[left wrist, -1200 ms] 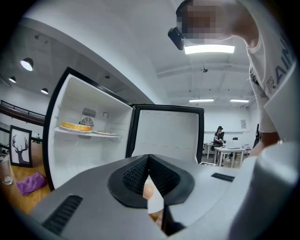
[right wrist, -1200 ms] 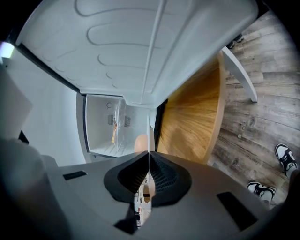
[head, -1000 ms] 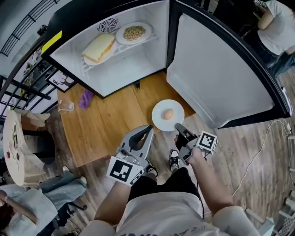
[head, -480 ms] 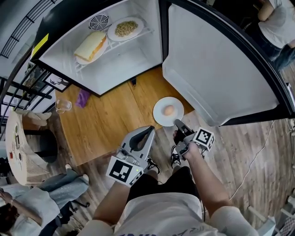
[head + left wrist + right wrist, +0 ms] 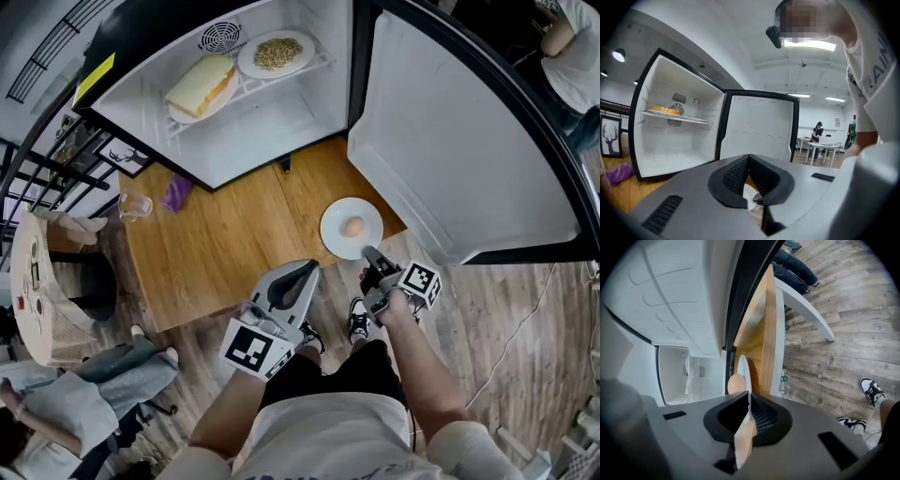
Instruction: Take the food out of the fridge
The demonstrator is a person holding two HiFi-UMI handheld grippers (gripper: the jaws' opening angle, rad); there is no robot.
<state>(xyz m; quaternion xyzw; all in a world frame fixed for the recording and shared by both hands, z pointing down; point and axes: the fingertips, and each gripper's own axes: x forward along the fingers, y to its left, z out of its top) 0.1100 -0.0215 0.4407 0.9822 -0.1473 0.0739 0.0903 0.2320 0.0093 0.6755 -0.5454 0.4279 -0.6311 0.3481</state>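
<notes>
Open fridge (image 5: 272,131), sandwich (image 5: 201,84) on its shelf (image 5: 258,94), egg (image 5: 353,226) on plate (image 5: 331,231) on table (image 5: 225,248)

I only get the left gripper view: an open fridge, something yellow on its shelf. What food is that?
Observer: The head view shows a sandwich.
Operator: Anything else in there?
Observer: A plate of grains, right beside it.
Operator: Has any food come out?
Observer: An egg sits on a white plate on the wooden table, the right gripper shut on its rim.
</notes>
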